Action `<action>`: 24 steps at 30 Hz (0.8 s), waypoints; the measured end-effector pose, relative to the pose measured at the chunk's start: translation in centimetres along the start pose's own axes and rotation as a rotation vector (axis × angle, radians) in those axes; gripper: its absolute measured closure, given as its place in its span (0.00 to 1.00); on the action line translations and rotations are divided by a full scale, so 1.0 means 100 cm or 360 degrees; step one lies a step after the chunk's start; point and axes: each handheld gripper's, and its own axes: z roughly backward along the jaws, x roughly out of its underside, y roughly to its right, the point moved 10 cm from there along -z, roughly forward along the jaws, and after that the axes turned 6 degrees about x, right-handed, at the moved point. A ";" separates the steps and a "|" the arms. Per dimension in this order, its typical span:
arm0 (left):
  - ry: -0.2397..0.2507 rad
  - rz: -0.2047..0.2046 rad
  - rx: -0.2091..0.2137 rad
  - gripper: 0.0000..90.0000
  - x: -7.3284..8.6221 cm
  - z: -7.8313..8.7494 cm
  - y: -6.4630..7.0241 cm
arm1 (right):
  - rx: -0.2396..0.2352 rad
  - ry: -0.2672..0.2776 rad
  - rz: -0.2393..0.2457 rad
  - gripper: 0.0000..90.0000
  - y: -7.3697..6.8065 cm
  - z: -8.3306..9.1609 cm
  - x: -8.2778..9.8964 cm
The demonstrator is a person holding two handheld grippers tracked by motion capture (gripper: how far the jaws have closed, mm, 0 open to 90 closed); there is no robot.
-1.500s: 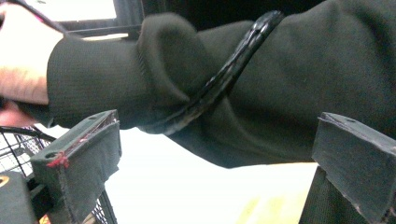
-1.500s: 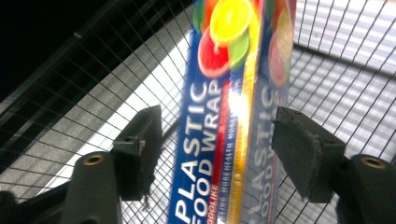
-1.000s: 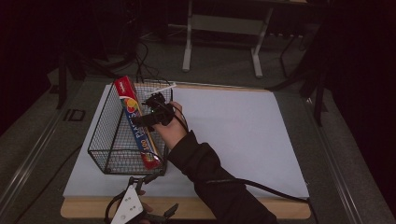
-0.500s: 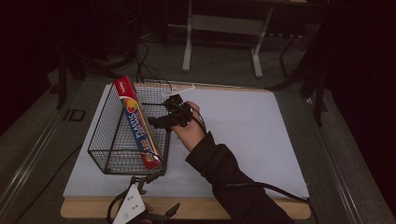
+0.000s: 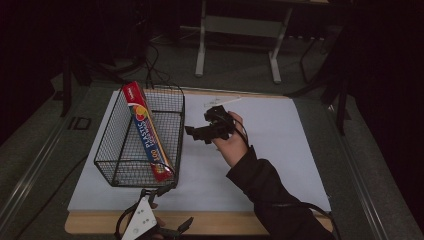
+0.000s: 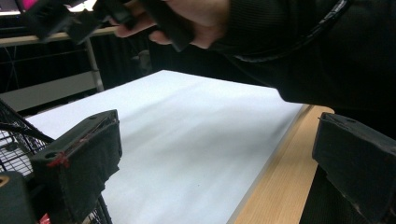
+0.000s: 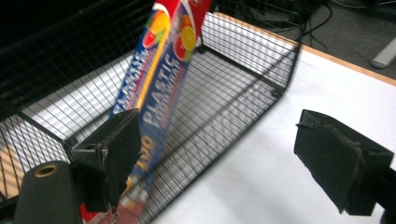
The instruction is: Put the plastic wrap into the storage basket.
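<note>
Nearest me, the left gripper [image 5: 186,225] sits at the table's [image 5: 300,150] front edge, jaws wide and empty, the wire basket [image 5: 120,167] just ahead of it. Farther on, the right gripper [image 5: 194,132] hangs beside the basket, jaws wide, holding nothing. The box [image 5: 148,131], plastic wrap I think, leans inside the basket.

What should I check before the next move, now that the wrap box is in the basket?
1. Plastic wrap box inside wire basket: ok, leaning across it, one end above the rim.
2. Right gripper empty: ok, jaws open, nothing between them.
3. Right gripper outside the basket: ok, over the white mat.
4. Left gripper open: ok, at the table's near edge.
5. Basket upright on mat: ok.
6. Box stable: cannot tell.
</note>
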 end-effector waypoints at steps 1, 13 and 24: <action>0.0000 0.0000 0.0000 0.02 0.000 0.000 0.000 | -0.0001 0.0002 -0.0006 0.16 0.002 0.003 0.002; -0.0006 -0.0001 0.0004 0.02 0.001 -0.002 0.000 | 0.0035 0.0015 -0.0055 0.17 0.034 0.030 0.046; -0.0007 0.0002 0.0007 0.02 0.001 -0.003 0.000 | 0.0074 -0.0013 -0.0108 0.17 0.059 0.042 0.089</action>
